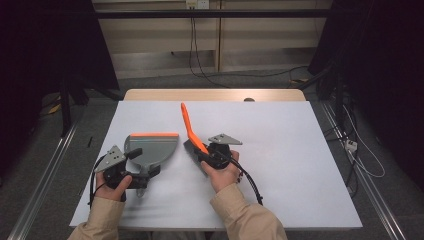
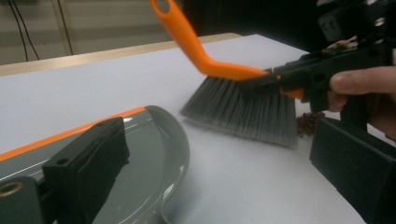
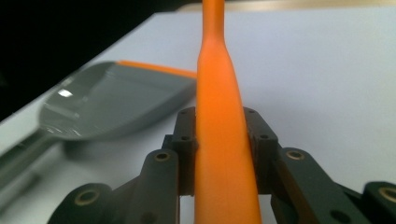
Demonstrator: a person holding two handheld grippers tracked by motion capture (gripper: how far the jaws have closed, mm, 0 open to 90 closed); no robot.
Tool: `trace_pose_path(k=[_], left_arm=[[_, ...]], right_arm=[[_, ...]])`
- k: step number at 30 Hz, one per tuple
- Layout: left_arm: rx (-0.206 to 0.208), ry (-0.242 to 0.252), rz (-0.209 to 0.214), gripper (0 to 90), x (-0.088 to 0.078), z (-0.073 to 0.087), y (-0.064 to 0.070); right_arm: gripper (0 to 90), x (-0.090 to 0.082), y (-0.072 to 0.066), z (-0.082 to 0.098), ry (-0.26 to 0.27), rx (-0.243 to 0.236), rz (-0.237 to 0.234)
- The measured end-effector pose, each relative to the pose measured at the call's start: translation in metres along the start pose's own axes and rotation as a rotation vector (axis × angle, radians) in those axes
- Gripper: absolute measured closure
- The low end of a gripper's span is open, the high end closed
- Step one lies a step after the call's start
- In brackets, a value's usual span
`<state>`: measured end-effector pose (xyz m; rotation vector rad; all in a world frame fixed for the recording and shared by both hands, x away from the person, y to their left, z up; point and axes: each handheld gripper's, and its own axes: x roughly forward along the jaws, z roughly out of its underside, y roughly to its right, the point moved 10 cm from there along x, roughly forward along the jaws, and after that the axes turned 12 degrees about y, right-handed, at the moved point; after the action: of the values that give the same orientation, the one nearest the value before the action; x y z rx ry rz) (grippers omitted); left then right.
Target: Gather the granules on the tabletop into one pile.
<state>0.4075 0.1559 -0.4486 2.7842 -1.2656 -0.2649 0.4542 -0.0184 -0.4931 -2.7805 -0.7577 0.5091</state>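
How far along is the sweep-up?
Done: both tools are gripped. The right gripper is shut on the brush by its orange handle; the left gripper holds the dustpan by its handle, flat on the table. In hand: bristles touch down beside a small dark pile of debris. Left: sweeping it across the gap into the pan, which looks empty.

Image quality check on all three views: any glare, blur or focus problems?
High view: evenly lit table, dark corners, sharp enough. Left gripper view: near black jaws soft, window-like glare on the grey dustpan, brush bristles reasonably crisp. Right gripper view: the orange brush handle fills the centre, blurred up close; bright highlight on the dustpan, background soft.
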Motion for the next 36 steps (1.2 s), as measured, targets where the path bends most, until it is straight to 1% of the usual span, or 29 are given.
trace_pose_path(k=[1,3,4,6,7,11,13,15,23,29,33,36], left_arm=[[0.000,0.000,0.000,4.2,0.000,0.000,0.000],[-0.001,0.000,-0.002,4.2,0.000,0.000,-0.001],[0.001,-0.001,-0.002,4.2,0.000,0.000,-0.001],[0.000,0.000,-0.002,4.2,0.000,0.000,0.000],[0.002,0.000,0.000,4.2,0.000,0.000,0.000],[0.002,0.001,0.001,4.2,0.000,0.000,0.001],[0.003,0.000,0.002,4.2,0.000,0.000,0.001],[0.002,0.001,0.002,4.2,0.000,0.000,0.001],[0.004,0.003,0.005,4.2,0.001,-0.001,0.002],[0.006,0.005,0.006,4.2,0.001,-0.002,0.003],[0.007,0.003,0.008,4.2,0.001,-0.002,0.004],[0.010,0.004,0.010,4.2,0.001,-0.002,0.005]], right_arm=[[70.7,-0.001,0.004,0.000,0.005,-0.003,0.019],[70.7,-0.004,0.009,0.001,-0.002,0.022,0.032],[70.6,-0.006,0.013,0.001,-0.007,0.017,0.048],[70.6,-0.011,0.018,0.001,-0.012,0.037,0.059],[70.6,-0.013,0.021,0.002,-0.013,0.039,0.069],[70.6,-0.022,0.029,0.003,-0.012,0.066,0.085],[70.6,-0.026,0.031,0.003,-0.015,0.074,0.092],[70.6,-0.029,0.033,0.004,-0.015,0.070,0.099],[70.5,-0.042,0.039,0.006,-0.015,0.104,0.116],[70.5,-0.051,0.044,0.008,-0.016,0.120,0.127],[70.5,-0.056,0.046,0.009,-0.017,0.126,0.135],[70.5,-0.060,0.046,0.009,-0.015,0.122,0.141]])
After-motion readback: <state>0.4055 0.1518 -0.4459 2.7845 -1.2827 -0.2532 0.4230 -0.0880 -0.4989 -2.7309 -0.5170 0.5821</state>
